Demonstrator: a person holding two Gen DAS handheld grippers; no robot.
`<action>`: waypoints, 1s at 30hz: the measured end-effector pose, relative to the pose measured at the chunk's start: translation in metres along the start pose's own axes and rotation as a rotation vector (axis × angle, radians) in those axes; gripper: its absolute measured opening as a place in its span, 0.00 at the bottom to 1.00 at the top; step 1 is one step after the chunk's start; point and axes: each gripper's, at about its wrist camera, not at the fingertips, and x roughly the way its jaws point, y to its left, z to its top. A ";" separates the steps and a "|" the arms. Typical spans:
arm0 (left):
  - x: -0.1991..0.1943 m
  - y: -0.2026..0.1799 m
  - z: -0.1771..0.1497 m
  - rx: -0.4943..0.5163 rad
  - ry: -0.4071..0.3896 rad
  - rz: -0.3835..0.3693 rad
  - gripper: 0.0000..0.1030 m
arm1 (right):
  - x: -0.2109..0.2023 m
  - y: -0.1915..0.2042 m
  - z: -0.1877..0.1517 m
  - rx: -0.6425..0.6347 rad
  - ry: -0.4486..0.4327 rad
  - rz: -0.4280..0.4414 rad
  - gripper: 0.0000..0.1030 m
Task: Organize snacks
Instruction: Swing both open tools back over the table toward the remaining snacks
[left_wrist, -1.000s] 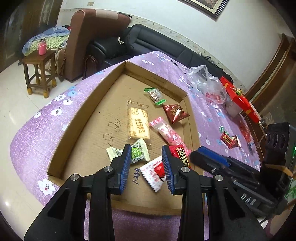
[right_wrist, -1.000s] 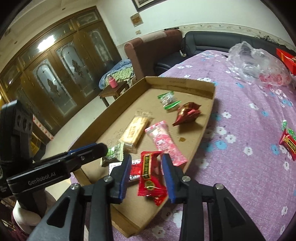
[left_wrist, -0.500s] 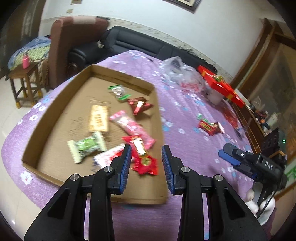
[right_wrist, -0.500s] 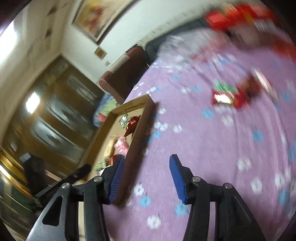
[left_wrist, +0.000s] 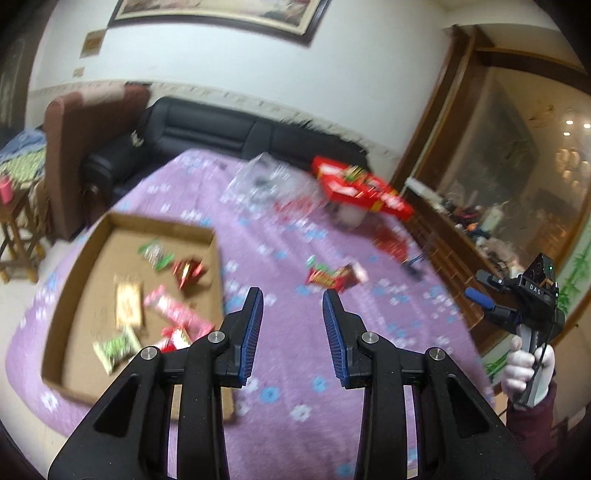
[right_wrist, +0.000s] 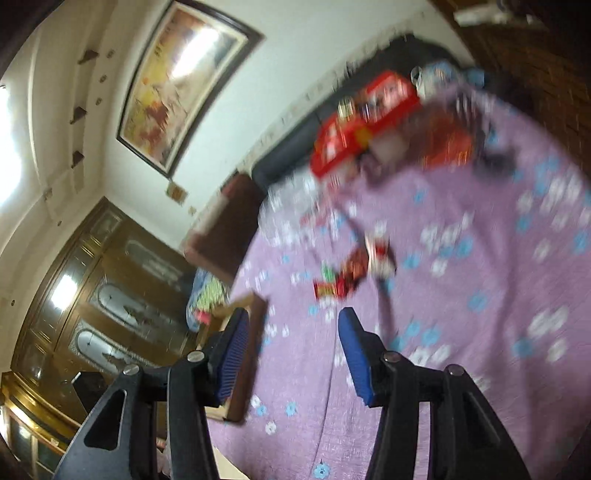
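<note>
Both hand-held grippers, left (left_wrist: 292, 328) and right (right_wrist: 291, 354), released above purple tablecloth (left_wrist: 295, 354)

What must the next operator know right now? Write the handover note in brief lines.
Left hand-held gripper: open, holds nothing, above the purple cloth.
Right hand-held gripper: open, holds nothing, aimed toward the loose red snack packets.
Cardboard tray: on the cloth's left side, already holds several packets, including a pink one and a green one.
Left: the red packets on the cloth right of the tray; frames are blurred, so their count is unclear. A clear plastic bag and red box sit at the far end.
</note>
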 end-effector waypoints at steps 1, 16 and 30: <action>-0.005 -0.003 0.008 0.011 -0.006 -0.018 0.31 | -0.013 0.006 0.009 -0.009 -0.022 0.007 0.52; -0.132 -0.047 0.209 0.258 -0.232 0.320 0.31 | -0.168 0.215 0.173 -0.338 -0.343 -0.271 0.59; -0.031 -0.021 0.133 0.176 -0.022 0.044 0.68 | 0.019 0.132 0.116 -0.406 -0.003 -0.440 0.69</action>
